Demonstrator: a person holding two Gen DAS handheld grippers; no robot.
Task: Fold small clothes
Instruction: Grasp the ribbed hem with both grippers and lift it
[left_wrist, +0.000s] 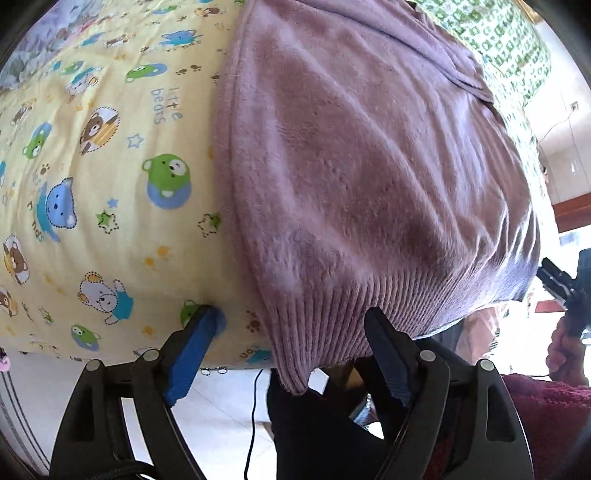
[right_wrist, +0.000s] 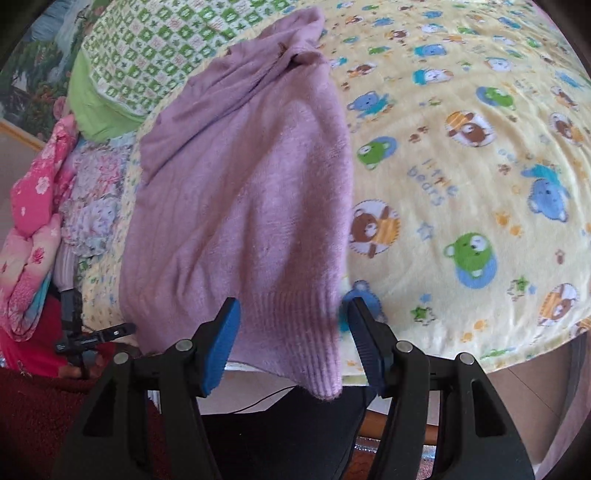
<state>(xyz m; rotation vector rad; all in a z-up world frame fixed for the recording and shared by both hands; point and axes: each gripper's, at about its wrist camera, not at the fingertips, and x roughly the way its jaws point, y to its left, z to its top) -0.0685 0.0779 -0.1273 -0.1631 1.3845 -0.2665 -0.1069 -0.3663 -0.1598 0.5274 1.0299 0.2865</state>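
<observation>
A lilac knitted sweater (left_wrist: 362, 166) lies lengthwise on a yellow bear-print blanket (left_wrist: 110, 166), its ribbed hem hanging over the near edge. My left gripper (left_wrist: 291, 314) is open, its jaws on either side of the hem's left corner, not closed on it. In the right wrist view the sweater (right_wrist: 243, 192) runs away from me, folded narrow. My right gripper (right_wrist: 291, 306) is open with the ribbed hem (right_wrist: 295, 332) between its jaws. The right gripper also shows at the far right of the left wrist view (left_wrist: 561, 284).
A green checked pillow (right_wrist: 155, 55) lies at the far end of the bed. Pink floral clothes (right_wrist: 37, 206) are piled to the left. The blanket (right_wrist: 461, 166) spreads wide to the right of the sweater. Tiled floor and a black cable (left_wrist: 253, 424) lie below the bed edge.
</observation>
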